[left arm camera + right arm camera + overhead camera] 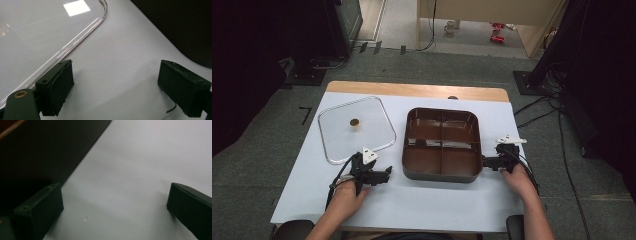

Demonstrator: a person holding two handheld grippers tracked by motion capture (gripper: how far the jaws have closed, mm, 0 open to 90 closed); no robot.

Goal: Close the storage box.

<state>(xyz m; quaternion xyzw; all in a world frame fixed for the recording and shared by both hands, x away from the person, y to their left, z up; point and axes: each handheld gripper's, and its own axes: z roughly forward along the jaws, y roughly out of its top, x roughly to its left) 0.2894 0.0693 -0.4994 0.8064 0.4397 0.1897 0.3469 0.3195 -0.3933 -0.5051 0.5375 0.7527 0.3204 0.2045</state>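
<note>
Four-compartment glossy brown tray [441, 172], rounded corners

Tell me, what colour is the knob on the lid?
The knob on the clear lid looks gold or brass. It shows best in the high view.

- Left gripper [384, 174] is low over the table, just off the brown tray's [412, 172] near-left corner, jaws spread wide with nothing between them.
- Right gripper [487, 162] is right by that tray's right wall, jaws gaping too, also empty.
</note>
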